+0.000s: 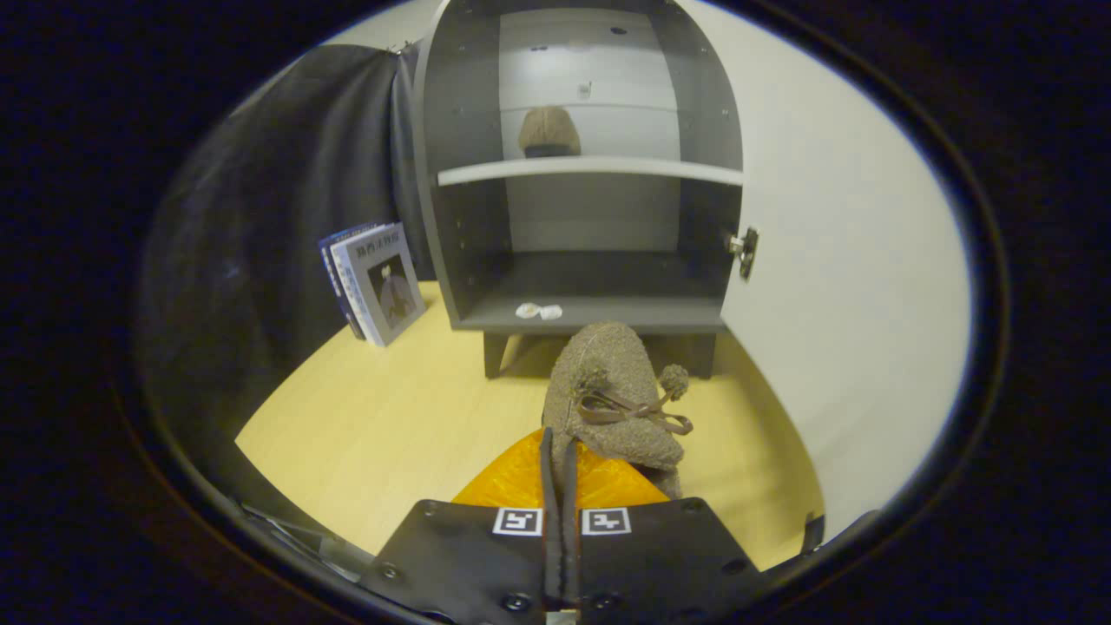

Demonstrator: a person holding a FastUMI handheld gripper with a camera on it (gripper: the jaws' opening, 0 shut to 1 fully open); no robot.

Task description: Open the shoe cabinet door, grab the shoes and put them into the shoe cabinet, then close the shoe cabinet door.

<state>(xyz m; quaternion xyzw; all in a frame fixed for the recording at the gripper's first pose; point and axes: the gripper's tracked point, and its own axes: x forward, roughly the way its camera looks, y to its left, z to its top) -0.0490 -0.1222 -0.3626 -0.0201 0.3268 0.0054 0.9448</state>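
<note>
Cabinet: the dark grey wooden shoe cabinet [451, 217] stood open on short legs on the pale yellow wooden floor [373, 417], beyond the fingers.
Door: its white cabinet door [851, 286] was swung wide to the right, with a metal hinge [744, 250] at the opening's edge.
Shelf: a white shelf board [590, 169] bore a brown fuzzy shoe [549, 133] at the back.
Books: two upright books [375, 282] leaned just left of the cabinet.
Held shoe: a second brown fuzzy slipper with a ribbon bow and pompoms [612, 399] hung just ahead of the fingers, before the lower compartment.
Gripper [561, 456]: clenched, both fingers pinching the slipper's heel edge.
Scraps: two small white bits [538, 311] lay on the bottom board's front.
</note>
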